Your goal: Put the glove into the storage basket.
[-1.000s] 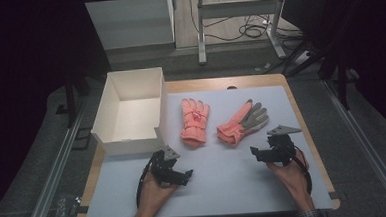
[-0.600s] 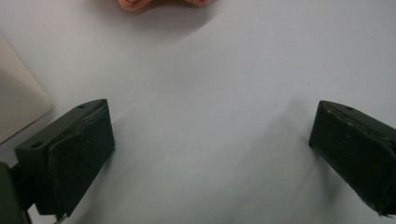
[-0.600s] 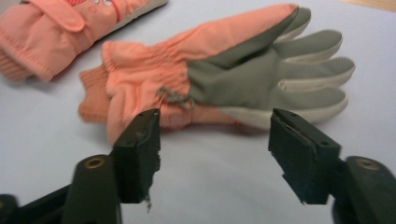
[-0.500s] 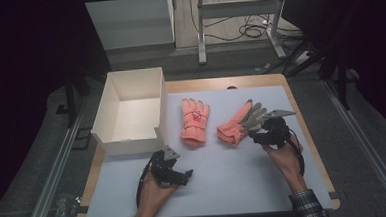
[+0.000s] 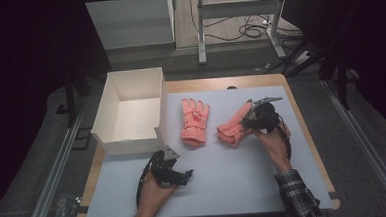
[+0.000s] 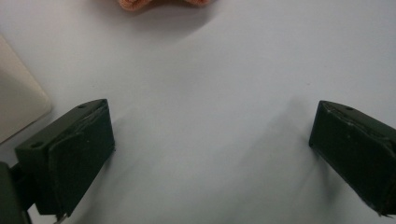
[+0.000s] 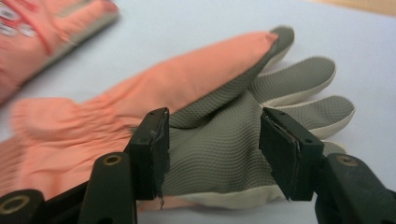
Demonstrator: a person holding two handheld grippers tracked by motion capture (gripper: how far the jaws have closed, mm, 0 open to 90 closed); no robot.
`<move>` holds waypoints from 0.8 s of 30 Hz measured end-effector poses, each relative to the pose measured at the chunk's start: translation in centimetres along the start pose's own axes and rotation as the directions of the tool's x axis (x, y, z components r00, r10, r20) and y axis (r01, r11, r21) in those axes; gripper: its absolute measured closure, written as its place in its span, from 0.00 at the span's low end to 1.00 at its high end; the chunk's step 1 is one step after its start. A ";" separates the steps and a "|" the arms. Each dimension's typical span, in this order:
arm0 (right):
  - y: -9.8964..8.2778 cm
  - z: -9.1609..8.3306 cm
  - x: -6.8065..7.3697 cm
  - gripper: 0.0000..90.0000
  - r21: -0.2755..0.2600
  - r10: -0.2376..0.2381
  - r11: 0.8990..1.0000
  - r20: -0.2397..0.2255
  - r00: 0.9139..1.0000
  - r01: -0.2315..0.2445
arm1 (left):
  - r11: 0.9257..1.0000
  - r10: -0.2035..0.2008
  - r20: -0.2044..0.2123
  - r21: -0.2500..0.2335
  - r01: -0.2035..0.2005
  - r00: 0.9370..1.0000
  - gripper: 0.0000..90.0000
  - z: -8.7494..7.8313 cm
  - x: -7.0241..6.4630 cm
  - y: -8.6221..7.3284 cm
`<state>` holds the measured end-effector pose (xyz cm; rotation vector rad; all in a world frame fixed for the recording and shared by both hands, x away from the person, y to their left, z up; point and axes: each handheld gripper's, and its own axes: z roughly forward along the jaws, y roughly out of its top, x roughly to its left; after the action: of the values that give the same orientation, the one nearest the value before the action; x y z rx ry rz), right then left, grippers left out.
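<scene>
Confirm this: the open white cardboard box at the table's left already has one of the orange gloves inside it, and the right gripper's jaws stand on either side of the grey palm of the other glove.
Not quite. The open white cardboard box is empty; the high view shows both orange gloves lying on the pale mat, one beside the box. The rest holds: the right gripper has its jaws, which have just been closing, on either side of the grey palm of the other glove.

Right gripper (image 7: 212, 154) moved in from the table's right side onto the right glove (image 7: 219, 154). Jaws have been closing; the glove's grey palm now sits between them.
</scene>
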<state>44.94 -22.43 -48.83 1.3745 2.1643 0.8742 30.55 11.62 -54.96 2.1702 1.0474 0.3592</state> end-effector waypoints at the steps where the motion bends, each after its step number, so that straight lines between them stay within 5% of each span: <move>1: 0.0 0.0 0.0 0.48 0.000 0.000 1.000 0.000 1.000 0.000 | 1.000 0.000 0.000 0.000 0.000 1.000 0.00 0.0 0.0 0.0; 7: -0.3 1.2 -0.1 0.57 0.052 0.025 0.998 -0.007 1.000 -0.025 | 1.000 0.000 0.000 0.000 0.000 1.000 0.00 0.0 0.0 0.0; 12: -0.9 1.5 0.4 0.87 0.042 0.022 0.999 0.021 1.000 -0.023 | 1.000 -0.001 0.000 0.000 0.001 1.000 0.00 0.0 0.0 0.0; 15: -1.0 1.5 0.5 0.94 0.037 0.008 0.999 0.029 1.000 -0.010 | 1.000 -0.001 0.000 0.000 0.001 1.000 0.00 0.0 0.0 0.0; 24: -0.2 0.3 -0.3 0.96 0.037 0.028 0.999 -0.036 0.999 -0.026 | 1.000 0.000 0.000 0.000 0.000 1.000 0.00 0.0 0.0 0.0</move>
<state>45.16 -22.66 -49.18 1.4191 2.2041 0.8796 30.55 11.61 -54.96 2.1702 1.0477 0.3590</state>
